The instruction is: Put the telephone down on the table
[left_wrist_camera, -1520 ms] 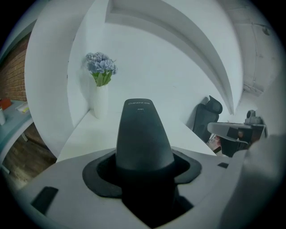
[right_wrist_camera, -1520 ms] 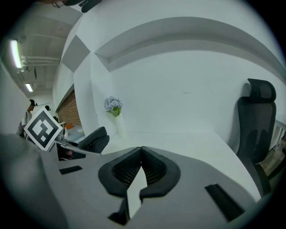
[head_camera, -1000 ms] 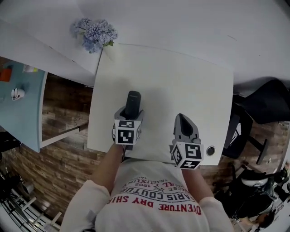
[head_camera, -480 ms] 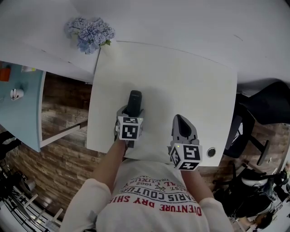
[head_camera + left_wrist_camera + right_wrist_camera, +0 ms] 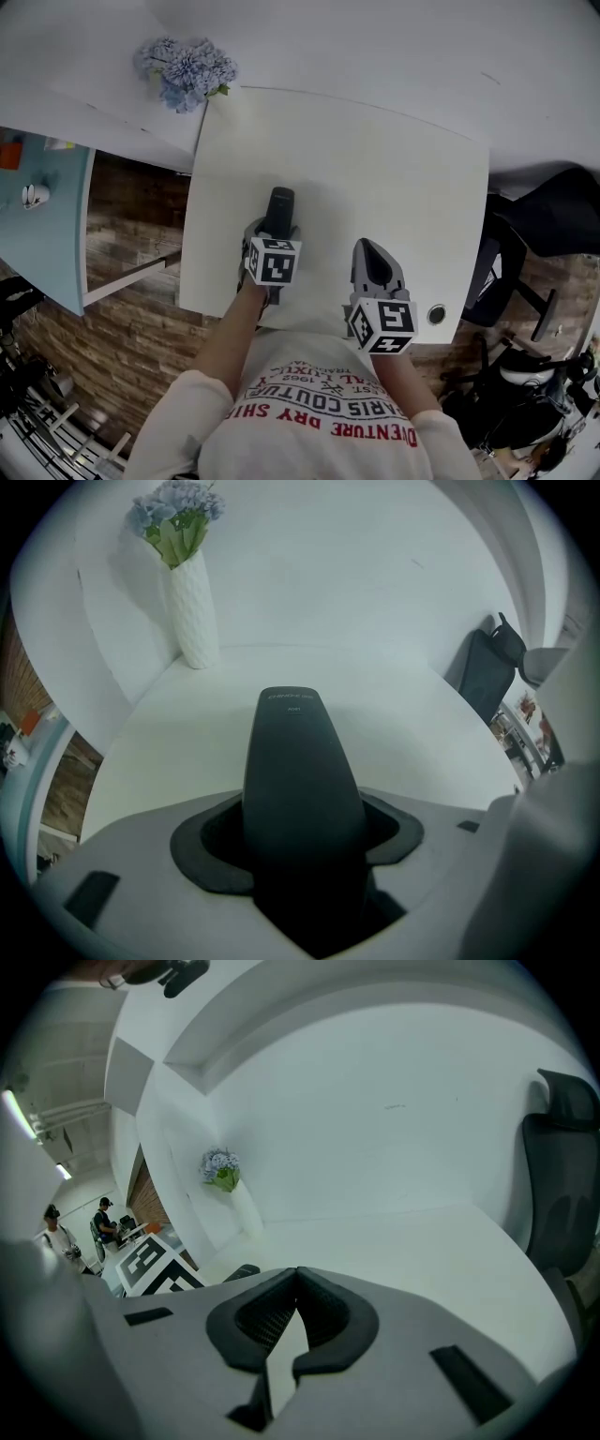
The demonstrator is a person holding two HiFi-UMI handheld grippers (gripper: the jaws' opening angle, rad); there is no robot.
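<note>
A black telephone handset (image 5: 277, 208) (image 5: 300, 771) sticks forward out of my left gripper (image 5: 274, 228) (image 5: 298, 841), whose jaws are shut on its lower end. It is held over the near left part of the white table (image 5: 375, 159), and I cannot tell if it touches the top. My right gripper (image 5: 373, 262) (image 5: 295, 1288) is over the table's near edge, to the right of the left one. Its jaws are shut with nothing between them. The handset's tip (image 5: 242, 1271) shows at the left of the right gripper view.
A white vase with blue flowers (image 5: 187, 67) (image 5: 187, 602) stands at the table's far left corner. A black office chair (image 5: 553, 220) (image 5: 561, 1185) is off the right side. A round grommet (image 5: 437, 313) sits near the front right corner. A light blue desk (image 5: 42, 216) lies left.
The left gripper with the handset has shifted slightly toward me and to the right. The right gripper has barely moved.
</note>
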